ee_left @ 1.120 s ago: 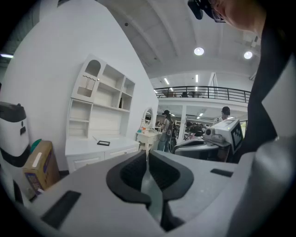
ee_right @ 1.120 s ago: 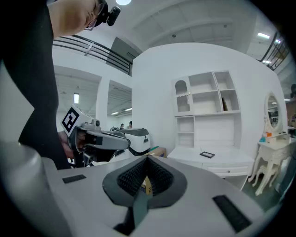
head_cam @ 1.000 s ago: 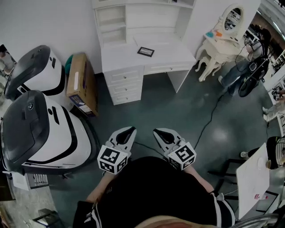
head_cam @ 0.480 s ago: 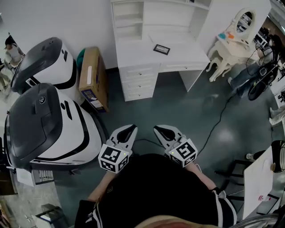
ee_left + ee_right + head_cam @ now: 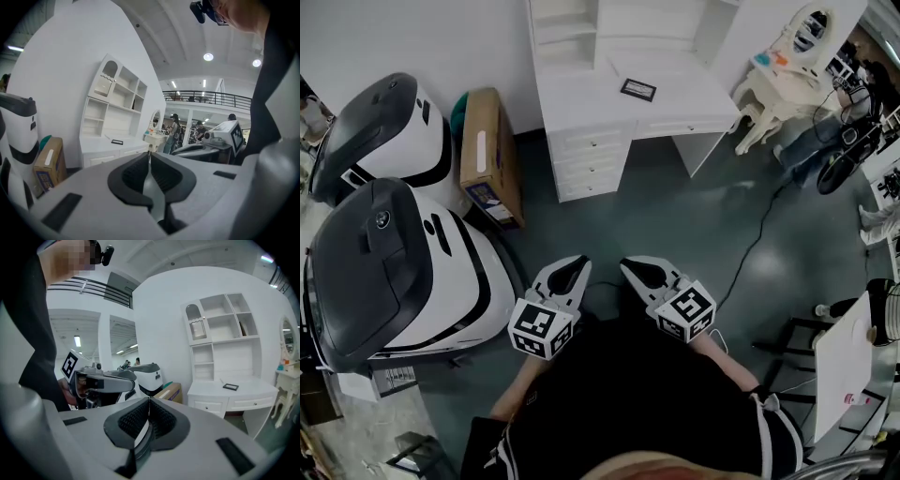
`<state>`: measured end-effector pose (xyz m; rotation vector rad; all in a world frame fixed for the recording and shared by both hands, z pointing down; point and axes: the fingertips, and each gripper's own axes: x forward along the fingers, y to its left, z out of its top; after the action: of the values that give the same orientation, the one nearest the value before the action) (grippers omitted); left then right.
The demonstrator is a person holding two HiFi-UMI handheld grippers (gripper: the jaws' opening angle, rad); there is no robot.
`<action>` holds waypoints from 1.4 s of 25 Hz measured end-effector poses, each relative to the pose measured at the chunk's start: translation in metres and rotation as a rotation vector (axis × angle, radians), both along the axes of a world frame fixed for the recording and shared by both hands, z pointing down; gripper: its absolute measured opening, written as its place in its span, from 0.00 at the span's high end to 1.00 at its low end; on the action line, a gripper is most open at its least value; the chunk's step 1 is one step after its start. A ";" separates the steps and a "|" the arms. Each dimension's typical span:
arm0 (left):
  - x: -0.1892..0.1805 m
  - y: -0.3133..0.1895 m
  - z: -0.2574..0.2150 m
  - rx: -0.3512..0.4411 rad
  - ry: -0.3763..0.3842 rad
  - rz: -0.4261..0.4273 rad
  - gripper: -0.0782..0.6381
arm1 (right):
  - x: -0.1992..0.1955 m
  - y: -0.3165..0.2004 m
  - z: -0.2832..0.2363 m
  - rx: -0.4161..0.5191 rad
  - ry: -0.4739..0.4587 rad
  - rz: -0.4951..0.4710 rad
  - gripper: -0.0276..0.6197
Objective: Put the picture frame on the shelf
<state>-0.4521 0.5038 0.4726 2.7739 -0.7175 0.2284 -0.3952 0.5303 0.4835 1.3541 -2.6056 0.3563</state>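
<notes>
Two big white machines with dark hoods stand at the left, the nearer machine (image 5: 384, 272) just in front of the farther machine (image 5: 380, 131). A cardboard box (image 5: 487, 155) stands on edge between the farther machine and the white desk (image 5: 591, 159). Behind the box is something teal (image 5: 459, 105), perhaps a bag. At the upper right stands a white dressing table (image 5: 773, 84) with an oval mirror (image 5: 811, 28). A black cable (image 5: 750, 253) trails across the dark floor (image 5: 675, 216).
</notes>
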 end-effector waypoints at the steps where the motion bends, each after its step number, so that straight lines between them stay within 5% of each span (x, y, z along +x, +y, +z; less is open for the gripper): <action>1: 0.000 -0.004 0.001 -0.003 -0.001 0.001 0.86 | -0.002 -0.004 0.001 -0.004 -0.004 -0.008 0.93; 14: 0.050 -0.090 0.002 -0.012 -0.010 -0.021 0.86 | 0.043 -0.093 -0.003 0.018 -0.027 -0.071 0.93; 35: 0.266 -0.235 -0.018 -0.009 -0.017 0.004 0.86 | 0.266 -0.212 0.013 -0.046 -0.071 -0.008 0.93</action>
<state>-0.1859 0.2692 0.4544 2.7688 -0.7128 0.2556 -0.1296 0.3185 0.4967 1.3392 -2.6421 0.4688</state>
